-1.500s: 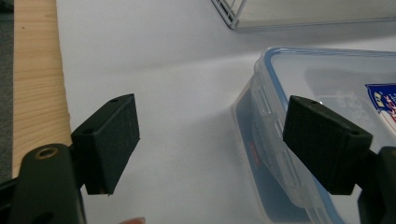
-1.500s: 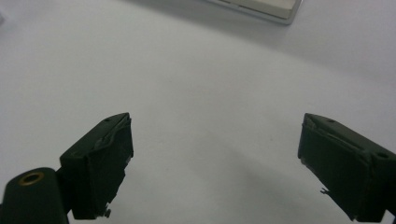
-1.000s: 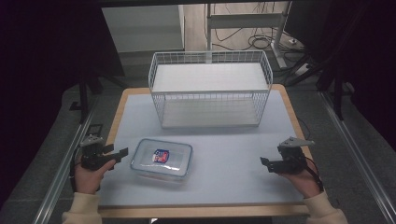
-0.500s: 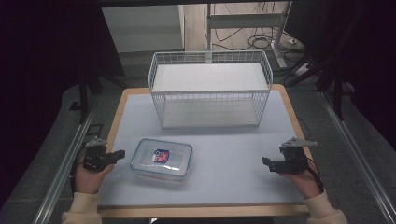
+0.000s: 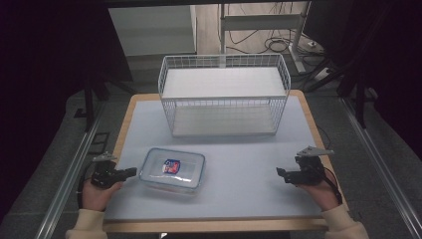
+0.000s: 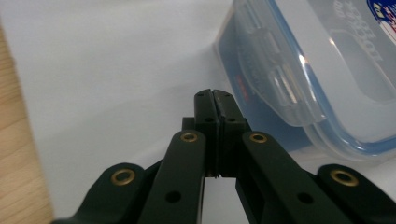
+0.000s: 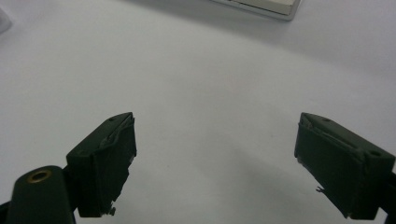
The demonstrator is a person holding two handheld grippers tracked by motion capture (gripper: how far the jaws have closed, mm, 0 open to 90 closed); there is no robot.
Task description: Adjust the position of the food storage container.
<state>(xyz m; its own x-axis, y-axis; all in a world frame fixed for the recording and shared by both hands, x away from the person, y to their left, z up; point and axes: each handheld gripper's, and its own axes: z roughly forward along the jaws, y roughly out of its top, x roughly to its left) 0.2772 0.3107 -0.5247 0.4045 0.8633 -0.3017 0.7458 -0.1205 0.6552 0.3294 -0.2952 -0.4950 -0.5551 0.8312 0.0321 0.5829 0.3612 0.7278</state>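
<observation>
A clear plastic container (image 5: 173, 170) with a blue-edged lid and a red and blue label lies at the front left of the white mat. Just left of it, my left gripper (image 5: 132, 172) points at its side, apart from it. The left gripper view has the left gripper (image 6: 215, 95) with both pads pressed together and the container (image 6: 317, 70) to its right. These jaws have just been closing, with nothing between them. At the front right, my right gripper (image 5: 279, 173) points left. Its own view shows the right gripper (image 7: 215, 140) open over bare mat.
A white wire basket (image 5: 224, 59) stands at the back middle of the mat (image 5: 249, 164), and its lower edge (image 7: 261, 5) shows in the right gripper view. A wooden table border (image 5: 124, 124) frames the mat. Metal rails run along both sides.
My left gripper's jaws have closed from wide open to fully together, gripping nothing. The right gripper and the container have stayed where they were.
</observation>
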